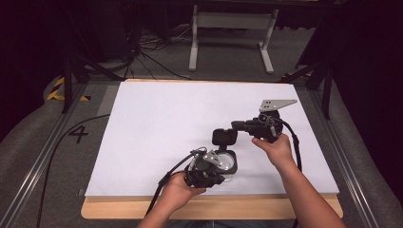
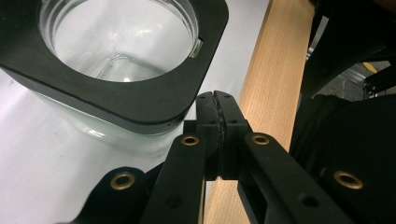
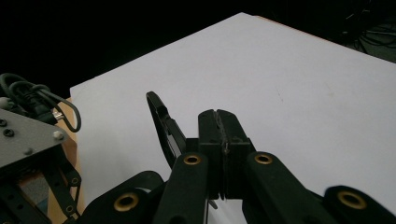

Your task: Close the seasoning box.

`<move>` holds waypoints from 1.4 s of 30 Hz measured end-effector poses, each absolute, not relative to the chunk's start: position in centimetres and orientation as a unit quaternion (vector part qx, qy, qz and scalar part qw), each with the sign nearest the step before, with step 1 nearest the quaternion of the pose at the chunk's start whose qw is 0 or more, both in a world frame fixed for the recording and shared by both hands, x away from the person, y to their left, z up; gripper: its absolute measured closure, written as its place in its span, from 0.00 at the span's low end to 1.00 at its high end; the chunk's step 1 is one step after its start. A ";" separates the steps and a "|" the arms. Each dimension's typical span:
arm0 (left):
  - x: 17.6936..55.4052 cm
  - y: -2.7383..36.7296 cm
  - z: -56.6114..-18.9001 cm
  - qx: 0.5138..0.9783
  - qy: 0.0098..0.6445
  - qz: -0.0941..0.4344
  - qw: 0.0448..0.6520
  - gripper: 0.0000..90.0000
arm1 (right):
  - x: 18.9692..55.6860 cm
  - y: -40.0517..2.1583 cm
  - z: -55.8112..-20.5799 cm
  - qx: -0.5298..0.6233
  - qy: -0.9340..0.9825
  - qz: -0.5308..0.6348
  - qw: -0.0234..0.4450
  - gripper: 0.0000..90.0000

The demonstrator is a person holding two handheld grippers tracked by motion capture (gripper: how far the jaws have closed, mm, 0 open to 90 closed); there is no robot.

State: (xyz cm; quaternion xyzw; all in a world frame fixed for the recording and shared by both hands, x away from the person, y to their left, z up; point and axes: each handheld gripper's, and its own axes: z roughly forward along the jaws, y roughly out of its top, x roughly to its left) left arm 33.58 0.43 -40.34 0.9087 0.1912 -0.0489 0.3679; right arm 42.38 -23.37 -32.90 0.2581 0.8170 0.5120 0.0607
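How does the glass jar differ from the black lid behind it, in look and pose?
The jar is clear glass with a black collar; the lid is all black. The jar stands upright and open on the white sheet; the lid stands on edge behind it, by the right hand-held gripper. Both have rounded square outlines.

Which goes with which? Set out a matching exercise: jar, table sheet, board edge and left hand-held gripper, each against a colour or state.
Things:
1. jar
2. table sheet
3. board edge
4. left hand-held gripper

Colour or state:
a. shut
b. pale wood
c. clear glass
d. white

Pairs: 1-c; 2-d; 3-b; 4-a
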 end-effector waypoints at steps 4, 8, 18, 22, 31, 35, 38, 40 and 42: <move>33.6 0.3 -40.3 0.912 0.187 -0.047 0.363 1.00 | 42.0 -23.4 -32.8 0.253 0.819 0.511 0.061 1.00; 33.6 0.2 -40.2 0.911 0.186 -0.047 0.366 1.00 | 41.1 -23.1 -32.7 0.234 0.831 0.502 0.050 1.00; 33.7 0.1 -40.1 0.911 0.181 -0.046 0.367 1.00 | 39.1 -21.9 -33.3 0.200 0.866 0.457 0.044 1.00; 33.7 0.1 -40.0 0.911 0.182 -0.048 0.366 1.00 | 38.6 -21.6 -33.9 0.190 0.877 0.439 0.031 1.00; 33.6 0.1 -40.0 0.909 0.185 -0.048 0.371 1.00 | 38.3 -20.6 -34.9 0.179 0.894 0.410 0.013 1.00; 33.7 0.1 -39.9 0.907 0.186 -0.048 0.374 1.00 | 38.3 -20.3 -35.3 0.175 0.900 0.400 0.006 1.00; 33.7 0.2 -39.9 0.908 0.187 -0.050 0.372 1.00 | 38.3 -20.1 -35.5 0.175 0.902 0.394 0.001 1.00; 33.7 0.2 -39.9 0.908 0.186 -0.049 0.372 1.00 | 38.4 -20.1 -35.6 0.172 0.902 0.395 -0.008 1.00; 33.6 0.2 -39.9 0.908 0.187 -0.048 0.372 1.00 | 38.4 -20.1 -35.7 0.172 0.902 0.396 -0.012 1.00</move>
